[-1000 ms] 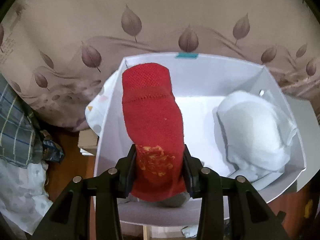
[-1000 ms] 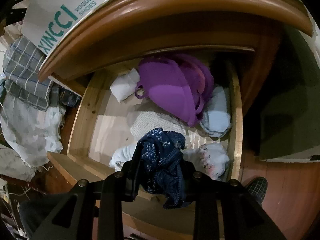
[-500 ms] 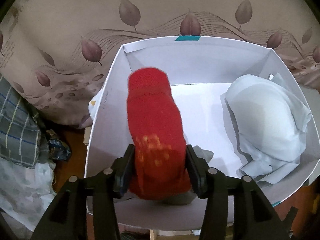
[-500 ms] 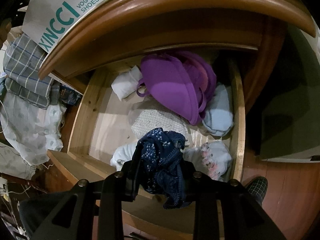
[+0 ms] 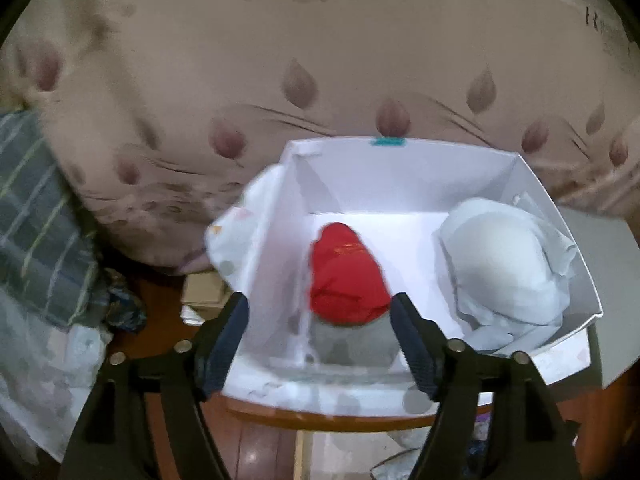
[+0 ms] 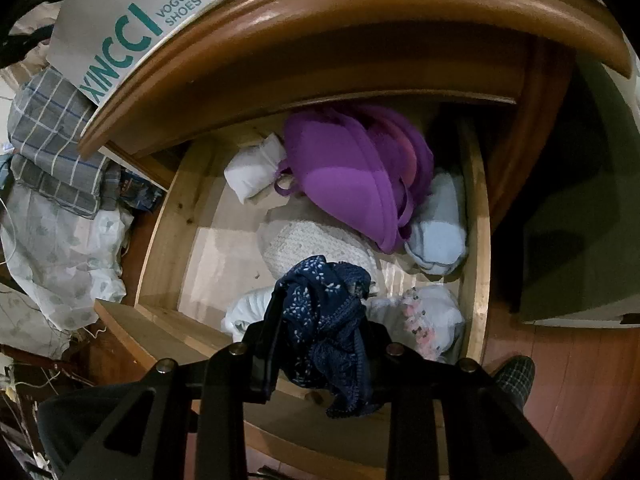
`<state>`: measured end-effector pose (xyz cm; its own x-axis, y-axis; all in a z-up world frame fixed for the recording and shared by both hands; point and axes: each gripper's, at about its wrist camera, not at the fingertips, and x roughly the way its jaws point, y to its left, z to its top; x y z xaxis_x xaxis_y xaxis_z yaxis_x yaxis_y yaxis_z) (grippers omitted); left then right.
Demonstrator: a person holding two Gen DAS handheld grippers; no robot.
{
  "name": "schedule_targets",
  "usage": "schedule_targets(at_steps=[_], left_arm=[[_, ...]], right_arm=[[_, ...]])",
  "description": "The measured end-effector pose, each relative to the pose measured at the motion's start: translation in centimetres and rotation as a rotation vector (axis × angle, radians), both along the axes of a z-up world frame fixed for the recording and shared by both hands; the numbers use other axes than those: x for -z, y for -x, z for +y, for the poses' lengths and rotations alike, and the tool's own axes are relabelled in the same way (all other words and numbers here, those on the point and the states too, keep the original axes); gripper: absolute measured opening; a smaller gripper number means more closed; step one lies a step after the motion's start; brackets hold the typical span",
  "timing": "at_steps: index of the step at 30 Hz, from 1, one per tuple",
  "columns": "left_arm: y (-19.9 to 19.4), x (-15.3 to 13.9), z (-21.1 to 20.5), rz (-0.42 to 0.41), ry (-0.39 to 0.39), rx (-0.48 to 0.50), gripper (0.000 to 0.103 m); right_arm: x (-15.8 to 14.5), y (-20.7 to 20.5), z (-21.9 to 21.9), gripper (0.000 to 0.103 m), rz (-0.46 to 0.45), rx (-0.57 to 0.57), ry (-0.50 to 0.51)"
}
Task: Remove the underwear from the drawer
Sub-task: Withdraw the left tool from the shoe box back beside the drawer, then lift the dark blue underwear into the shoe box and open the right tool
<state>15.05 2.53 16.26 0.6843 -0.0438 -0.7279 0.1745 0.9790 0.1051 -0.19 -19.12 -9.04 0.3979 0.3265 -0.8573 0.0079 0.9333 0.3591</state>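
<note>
In the left wrist view my left gripper point(image 5: 320, 312) is open and empty, just in front of a white cardboard box point(image 5: 400, 168). A red rolled garment point(image 5: 346, 276) lies inside the box on a grey piece, beside a pale blue bra point(image 5: 504, 264). In the right wrist view my right gripper point(image 6: 320, 320) is shut on dark blue patterned underwear point(image 6: 324, 320), held above the open wooden drawer point(image 6: 172, 232). The drawer holds a purple bra point(image 6: 352, 184), a white knit piece point(image 6: 312, 244), a light blue roll point(image 6: 440, 228) and white pieces.
The box stands on a wooden nightstand top point(image 5: 340, 420) against a leaf-patterned bed cover point(image 5: 280, 60). Plaid and white cloth point(image 5: 36, 240) is piled at the left. A shoe box lid point(image 6: 132, 28) sits on the cabinet top above the drawer. Wooden floor point(image 6: 580, 380) lies at the right.
My left gripper opened and let the red garment drop into the box, then pulled back. My right gripper still holds the blue underwear, almost unmoved.
</note>
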Motion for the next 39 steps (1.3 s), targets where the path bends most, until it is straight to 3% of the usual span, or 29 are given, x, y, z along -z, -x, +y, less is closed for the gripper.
schedule_targets(at_steps=[5, 10, 17, 22, 27, 33, 39], left_arm=[[3.9, 0.9, 3.5, -0.065, 0.015, -0.115, 0.077], [6.6, 4.8, 7.3, -0.071, -0.025, -0.251, 0.080], [7.6, 12.8, 9.5, 0.039, -0.063, -0.345, 0.082], [8.1, 16.4, 10.7, 0.098, -0.010, -0.367, 0.082], [7.9, 16.8, 11.3, 0.104, 0.001, -0.379, 0.082], [7.8, 17.0, 12.6, 0.151, 0.069, -0.386, 0.082], [7.9, 16.4, 13.1, 0.138, 0.065, -0.403, 0.084]], right_arm=[[-0.1, 0.0, -0.1, 0.030, -0.012, 0.006, 0.001], [-0.7, 0.1, -0.3, 0.030, -0.057, 0.012, 0.003], [-2.5, 0.7, -0.8, 0.030, -0.149, 0.045, -0.017], [-4.7, 1.8, -0.8, 0.030, -0.221, 0.043, 0.050], [-7.2, 2.7, -1.0, 0.030, -0.241, 0.065, 0.077], [-10.4, 3.3, -0.5, 0.030, -0.255, 0.078, 0.111], [-16.4, 2.9, -0.3, 0.030, -0.326, 0.071, 0.151]])
